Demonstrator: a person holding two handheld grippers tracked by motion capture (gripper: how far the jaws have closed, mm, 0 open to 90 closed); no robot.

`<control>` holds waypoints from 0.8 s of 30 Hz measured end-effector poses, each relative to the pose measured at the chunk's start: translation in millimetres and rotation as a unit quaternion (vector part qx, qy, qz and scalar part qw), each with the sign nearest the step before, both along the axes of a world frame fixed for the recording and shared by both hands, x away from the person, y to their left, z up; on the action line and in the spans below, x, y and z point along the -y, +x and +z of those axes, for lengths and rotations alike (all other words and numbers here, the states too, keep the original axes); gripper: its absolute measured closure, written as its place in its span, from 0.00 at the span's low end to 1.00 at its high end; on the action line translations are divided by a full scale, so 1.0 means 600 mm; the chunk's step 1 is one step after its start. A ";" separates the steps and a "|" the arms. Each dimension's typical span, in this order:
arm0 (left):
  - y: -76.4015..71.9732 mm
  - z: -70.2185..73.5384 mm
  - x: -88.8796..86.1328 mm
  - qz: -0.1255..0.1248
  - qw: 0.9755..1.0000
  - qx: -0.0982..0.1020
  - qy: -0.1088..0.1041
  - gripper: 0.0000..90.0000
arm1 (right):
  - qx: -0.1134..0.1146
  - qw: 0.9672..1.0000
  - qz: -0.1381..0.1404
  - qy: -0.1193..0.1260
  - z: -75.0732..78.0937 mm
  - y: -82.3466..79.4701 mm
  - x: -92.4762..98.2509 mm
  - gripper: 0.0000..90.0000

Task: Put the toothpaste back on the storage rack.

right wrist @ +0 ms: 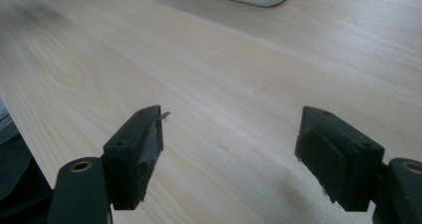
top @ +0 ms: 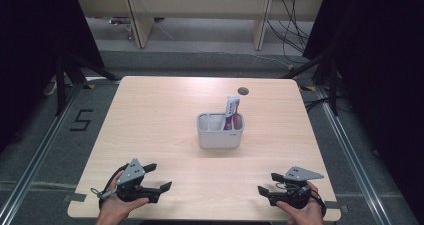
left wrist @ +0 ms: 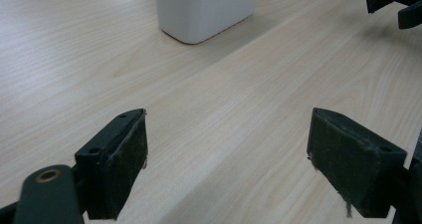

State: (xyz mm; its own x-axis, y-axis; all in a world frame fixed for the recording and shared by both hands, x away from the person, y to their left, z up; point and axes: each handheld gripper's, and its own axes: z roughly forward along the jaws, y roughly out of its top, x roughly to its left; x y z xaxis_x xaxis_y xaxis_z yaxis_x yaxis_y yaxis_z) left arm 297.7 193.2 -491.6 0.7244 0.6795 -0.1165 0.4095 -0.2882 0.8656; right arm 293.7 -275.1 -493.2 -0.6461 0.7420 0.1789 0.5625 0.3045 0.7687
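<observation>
Both grippers are resting at the counter's [top: 150, 115] near edge, left gripper [top: 159, 177] and right gripper [top: 266, 183] fingers spread, holding nothing. White caddy [top: 220, 133] is sitting mid-counter, toothpaste tube [top: 231, 112] leaning inside, probably waiting for pickup.

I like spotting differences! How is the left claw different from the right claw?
The left claw sits near the table's left corner, the right claw near its right corner. The left claw's grey plate tilts up; the right claw's lies flatter. Both are open, empty, and point toward the white bin.
</observation>
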 end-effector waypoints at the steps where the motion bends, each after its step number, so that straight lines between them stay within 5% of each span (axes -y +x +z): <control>1: -0.002 -0.002 0.001 -0.003 1.000 -0.003 0.003 0.18 | 0.000 1.000 -0.001 0.000 -0.001 0.001 -0.001 0.30; 24: -0.054 -0.014 0.015 -0.039 0.998 0.000 0.055 0.18 | -0.005 1.000 0.002 0.009 0.000 -0.003 -0.005 0.30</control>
State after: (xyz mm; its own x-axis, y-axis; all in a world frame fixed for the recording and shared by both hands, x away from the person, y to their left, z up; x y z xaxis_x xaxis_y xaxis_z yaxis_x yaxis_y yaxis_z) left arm 265.2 184.1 -499.8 0.7758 0.6294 -0.0442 0.3820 -0.4129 0.8268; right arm 291.9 -271.9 -493.4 -0.6475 0.7358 0.1985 0.5682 0.2926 0.7691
